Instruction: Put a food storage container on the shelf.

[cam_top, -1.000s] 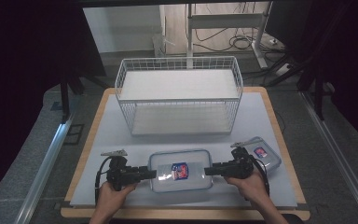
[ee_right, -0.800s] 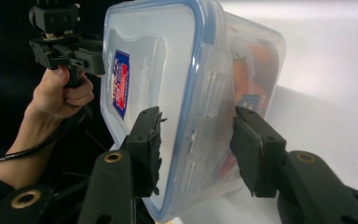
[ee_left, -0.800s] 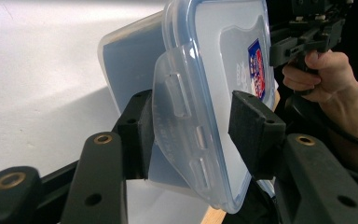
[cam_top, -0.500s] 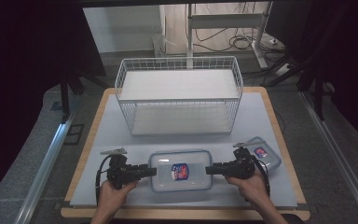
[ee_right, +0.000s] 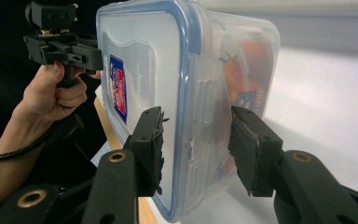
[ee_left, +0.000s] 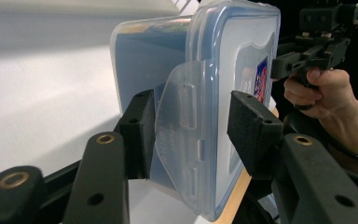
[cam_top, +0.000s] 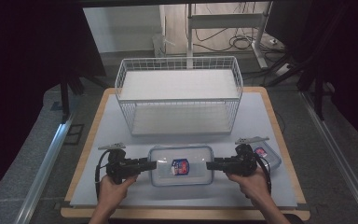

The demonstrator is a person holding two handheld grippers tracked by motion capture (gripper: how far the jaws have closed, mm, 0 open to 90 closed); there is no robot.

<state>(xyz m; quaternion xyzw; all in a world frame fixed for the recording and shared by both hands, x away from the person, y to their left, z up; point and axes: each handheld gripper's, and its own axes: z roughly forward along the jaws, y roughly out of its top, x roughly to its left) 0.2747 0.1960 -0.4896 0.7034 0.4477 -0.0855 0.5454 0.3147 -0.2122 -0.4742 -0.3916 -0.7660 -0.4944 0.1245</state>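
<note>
A clear plastic container (cam_top: 181, 164) with a blue-rimmed lid and a red-and-blue label lies across the front of the white board. My left gripper (cam_top: 153, 164) holds its left end and my right gripper (cam_top: 209, 165) its right end. In the left gripper view the left gripper (ee_left: 191, 126) has one pad behind the swung-out latch flap (ee_left: 182, 126) and the other on the lid. In the right gripper view the right gripper (ee_right: 196, 140) pinches the container (ee_right: 168, 70) around its end latch.
A white wire basket (cam_top: 179, 93) with a shelf stands at the back of the board (cam_top: 107, 126). A second lidded container (cam_top: 271, 157) lies just behind my right hand. The board's wooden edge runs close below both hands.
The container and both grippers sit a little higher in the high view than a second ago. The basket has not moved.
</note>
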